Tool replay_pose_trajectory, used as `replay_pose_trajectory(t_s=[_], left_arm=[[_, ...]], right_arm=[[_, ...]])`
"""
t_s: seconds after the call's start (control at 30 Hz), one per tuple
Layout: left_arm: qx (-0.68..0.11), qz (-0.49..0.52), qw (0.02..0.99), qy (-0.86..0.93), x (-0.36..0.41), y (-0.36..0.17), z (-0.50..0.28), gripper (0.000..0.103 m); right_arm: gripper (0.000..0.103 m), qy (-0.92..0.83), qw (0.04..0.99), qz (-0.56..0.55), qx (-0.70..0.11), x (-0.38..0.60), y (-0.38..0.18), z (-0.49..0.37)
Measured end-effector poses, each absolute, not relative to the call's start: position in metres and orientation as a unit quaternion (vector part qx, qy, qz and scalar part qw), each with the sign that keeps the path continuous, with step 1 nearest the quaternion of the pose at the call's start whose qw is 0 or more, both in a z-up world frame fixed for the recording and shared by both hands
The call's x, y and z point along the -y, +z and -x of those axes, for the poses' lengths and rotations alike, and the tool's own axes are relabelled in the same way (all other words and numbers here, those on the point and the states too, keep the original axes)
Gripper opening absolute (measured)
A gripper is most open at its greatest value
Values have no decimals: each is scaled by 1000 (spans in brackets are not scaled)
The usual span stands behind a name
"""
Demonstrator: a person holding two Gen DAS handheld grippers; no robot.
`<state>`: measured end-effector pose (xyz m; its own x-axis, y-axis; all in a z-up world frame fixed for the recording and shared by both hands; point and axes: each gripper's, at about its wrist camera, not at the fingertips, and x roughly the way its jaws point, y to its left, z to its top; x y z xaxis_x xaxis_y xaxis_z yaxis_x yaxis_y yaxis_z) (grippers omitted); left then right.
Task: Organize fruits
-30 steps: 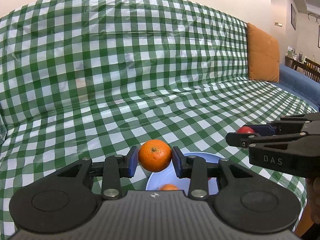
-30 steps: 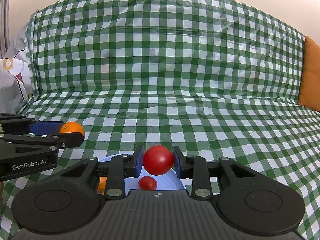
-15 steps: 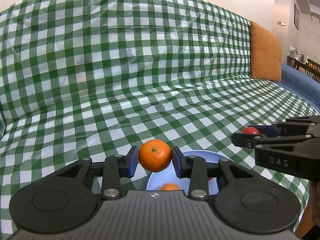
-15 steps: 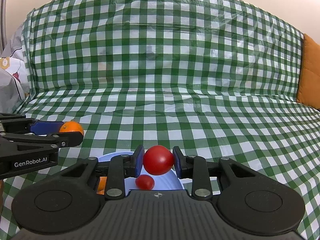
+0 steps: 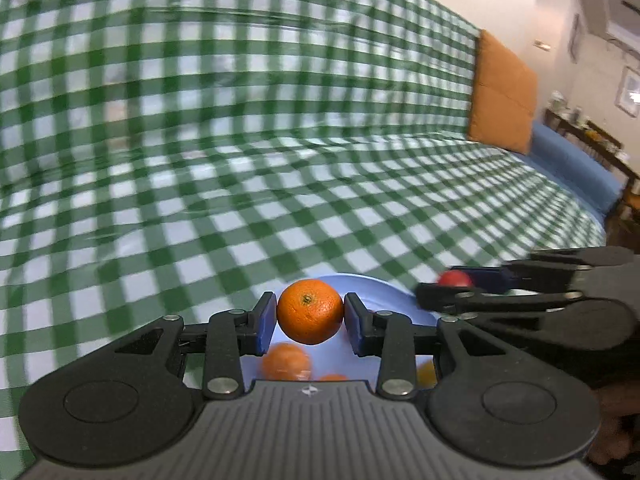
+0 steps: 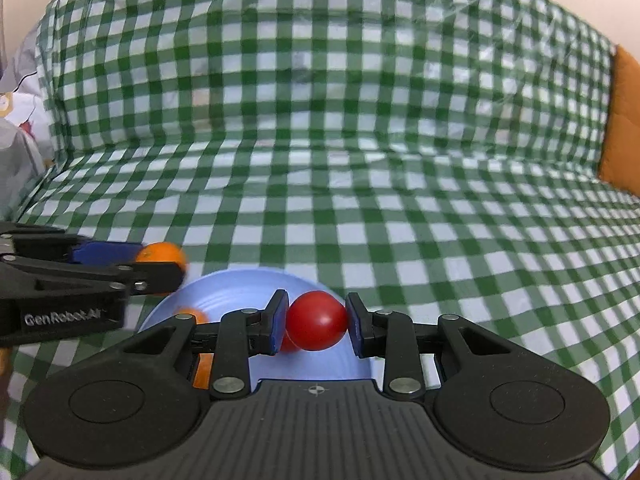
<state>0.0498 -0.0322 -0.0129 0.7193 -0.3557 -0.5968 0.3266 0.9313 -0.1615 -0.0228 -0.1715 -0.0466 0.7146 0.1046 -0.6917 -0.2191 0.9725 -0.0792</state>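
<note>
My left gripper is shut on an orange and holds it above a light blue plate. My right gripper is shut on a red tomato above the same plate. Several oranges lie on the plate below the left gripper, one of them just under the held orange. Another orange and a second tomato, mostly hidden behind the held one, show in the right wrist view. The right gripper with its tomato shows at the right of the left wrist view; the left gripper with its orange shows at the left of the right wrist view.
A green and white checked cloth covers the sofa seat and back. An orange cushion leans at the far right, with a blue sofa arm beside it. A white patterned pillow lies at the far left.
Both grippers have moved forward and lower over the plate, each still holding its fruit. More of the plate and its fruits now shows. The left wrist view is motion-blurred.
</note>
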Motion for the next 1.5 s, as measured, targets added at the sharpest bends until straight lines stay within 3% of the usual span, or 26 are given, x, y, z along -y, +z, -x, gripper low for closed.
replay_pose_trajectory(t_s=[0.1, 0.37, 0.57, 0.63, 0.8, 1.0, 1.13, 1.23, 1.5], left_arm=[[-317, 19, 928, -195, 38, -11, -47, 46], [-298, 24, 936, -186, 32, -5, -42, 47], [-294, 7, 942, -160, 27, -1, -20, 48], [-288, -2, 946, -149, 25, 2, -7, 60], [-272, -14, 956, -111, 20, 14, 29, 72], [-292, 19, 955, -45, 18, 27, 71, 85], [-316, 43, 947, -20, 21, 21, 85, 89], [-347, 53, 936, -21, 24, 5, 78, 100], [-386, 32, 922, 2, 29, -22, 50, 102]], right_arm=[[43, 84, 923, 85, -365, 169, -48, 18], [52, 75, 927, 67, -361, 177, -43, 8], [79, 66, 934, 59, -345, 181, -30, 14], [87, 63, 937, 54, -338, 189, -26, 19], [101, 64, 946, 40, -315, 198, -13, 33], [102, 60, 948, 51, -309, 196, -4, 66], [102, 56, 946, 48, -317, 199, -2, 87], [102, 56, 940, 63, -331, 193, -12, 96], [102, 46, 931, 101, -349, 190, -27, 86]])
